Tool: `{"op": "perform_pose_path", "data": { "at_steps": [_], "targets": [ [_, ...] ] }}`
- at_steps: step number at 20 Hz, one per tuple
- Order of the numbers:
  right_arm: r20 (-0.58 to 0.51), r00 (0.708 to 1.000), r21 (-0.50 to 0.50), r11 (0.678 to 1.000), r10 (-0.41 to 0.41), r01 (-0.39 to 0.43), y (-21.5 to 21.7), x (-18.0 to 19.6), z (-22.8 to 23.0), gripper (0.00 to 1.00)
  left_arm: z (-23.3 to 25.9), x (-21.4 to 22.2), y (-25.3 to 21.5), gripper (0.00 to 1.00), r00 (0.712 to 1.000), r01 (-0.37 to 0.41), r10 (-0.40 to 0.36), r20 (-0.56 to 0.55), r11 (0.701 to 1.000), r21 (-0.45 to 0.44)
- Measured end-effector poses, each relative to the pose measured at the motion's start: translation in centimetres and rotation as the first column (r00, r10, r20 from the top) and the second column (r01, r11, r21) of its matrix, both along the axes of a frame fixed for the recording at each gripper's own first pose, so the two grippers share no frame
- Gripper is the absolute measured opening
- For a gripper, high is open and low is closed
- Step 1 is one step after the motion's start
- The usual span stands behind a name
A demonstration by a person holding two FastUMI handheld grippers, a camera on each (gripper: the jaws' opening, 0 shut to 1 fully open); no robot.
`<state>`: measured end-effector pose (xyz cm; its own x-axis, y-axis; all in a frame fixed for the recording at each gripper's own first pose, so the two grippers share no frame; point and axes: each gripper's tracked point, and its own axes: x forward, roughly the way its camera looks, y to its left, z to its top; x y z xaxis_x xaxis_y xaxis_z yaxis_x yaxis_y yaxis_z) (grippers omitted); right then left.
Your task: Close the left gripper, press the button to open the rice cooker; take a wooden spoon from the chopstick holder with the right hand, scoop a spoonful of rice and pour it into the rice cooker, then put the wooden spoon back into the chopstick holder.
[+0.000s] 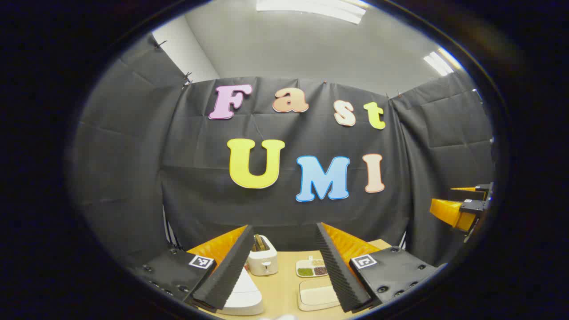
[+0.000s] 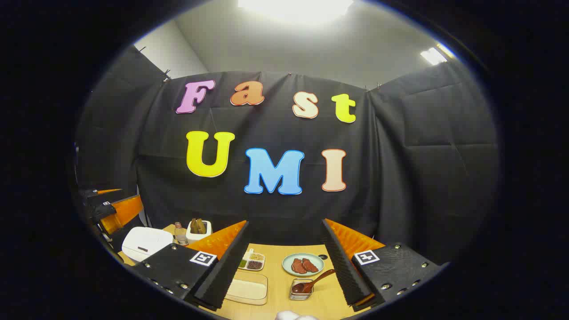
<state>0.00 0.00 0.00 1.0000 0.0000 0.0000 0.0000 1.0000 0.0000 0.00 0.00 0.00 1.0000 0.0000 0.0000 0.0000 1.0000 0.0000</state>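
The white rice cooker [image 1: 243, 294] sits at the table's near left with its lid down, partly behind my left finger; it also lies low on the left as rice cooker [image 2: 144, 242]. Behind it stands the white chopstick holder [image 1: 262, 261] with wooden utensils upright inside, seen too as chopstick holder [image 2: 198, 229]. A shallow tray of rice [image 1: 318, 295] lies near the front, also tray of rice [image 2: 246, 288]. My left gripper [image 1: 284, 229] and my right gripper [image 2: 285, 222] both stand open and empty, held well above the table.
A divided dish of grains [image 2: 251, 261] sits behind the rice tray. A plate with brown pieces [image 2: 303, 264] and a small glass cup holding a brown spoon [image 2: 311, 282] lie to the right. A small bottle [image 2: 179, 235] stands by the holder.
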Motion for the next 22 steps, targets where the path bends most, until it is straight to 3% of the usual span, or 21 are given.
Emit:
{"op": "perform_pose_path", "data": {
  "at_steps": [11, 22],
  "targets": [
    [0.005, 1.000, 0.037, 0.999, 0.013, -0.013, 0.3, 0.2, 0.1, 0.96, -0.3, 0.2, 0.4, 0.99, 1.000, -0.011, 0.011, -0.013, 1.000, 0.021],
    [-0.023, 0.999, 0.034, 0.999, 0.025, -0.024, 0.6, 0.5, -0.7, 0.96, 0.3, 0.1, 1.2, 0.93, 0.999, -0.037, 0.038, -0.013, 0.998, 0.042]
  ]
}}
